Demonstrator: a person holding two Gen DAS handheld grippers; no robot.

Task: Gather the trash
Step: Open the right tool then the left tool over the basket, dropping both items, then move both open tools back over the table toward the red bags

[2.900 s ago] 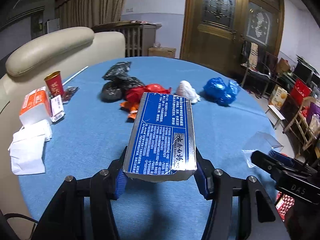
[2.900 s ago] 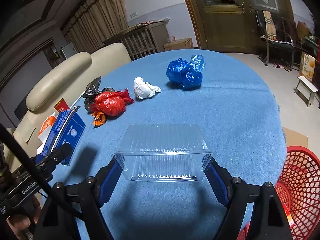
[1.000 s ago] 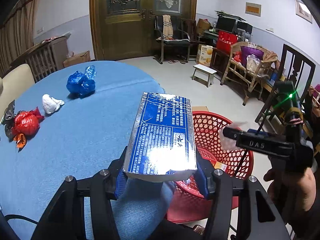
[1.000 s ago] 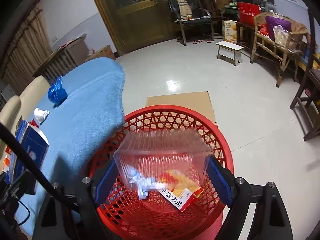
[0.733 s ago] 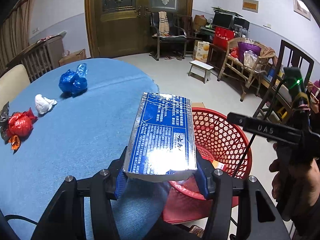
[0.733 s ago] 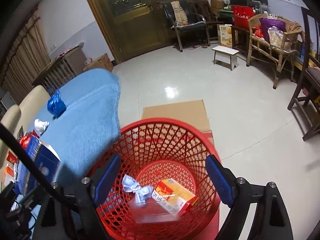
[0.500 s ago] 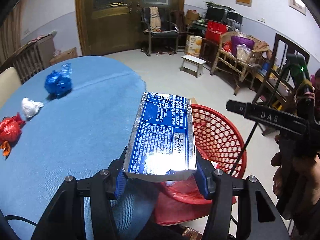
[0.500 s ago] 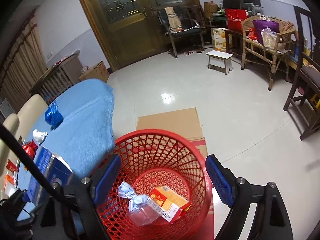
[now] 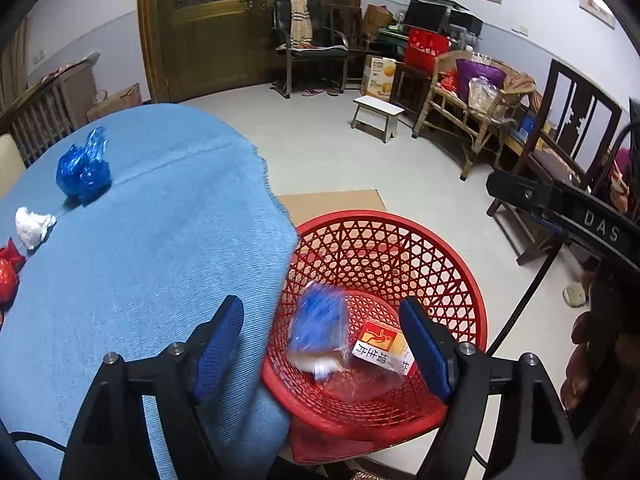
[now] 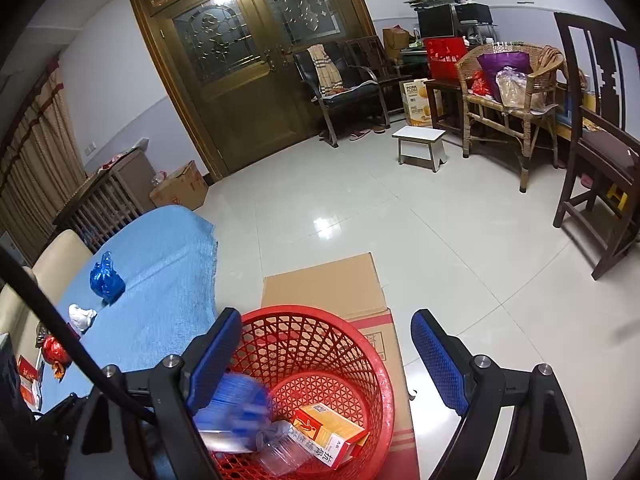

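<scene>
- Left wrist view: left gripper (image 9: 322, 344) over red basket (image 9: 460, 280), jaws opening, gripping nothing.
- Blue box (image 9: 318, 320) blurred, inside basket beside orange box (image 9: 380, 346).
- Right gripper (image 10: 326, 364) wide, empty, above basket.

this is a room in a home. it has a big brown door (image 10: 256, 80) with glass, a wicker chair (image 10: 516, 92), a little white stool (image 10: 420, 140), and a table with a blue cloth (image 9: 140, 240).
</scene>
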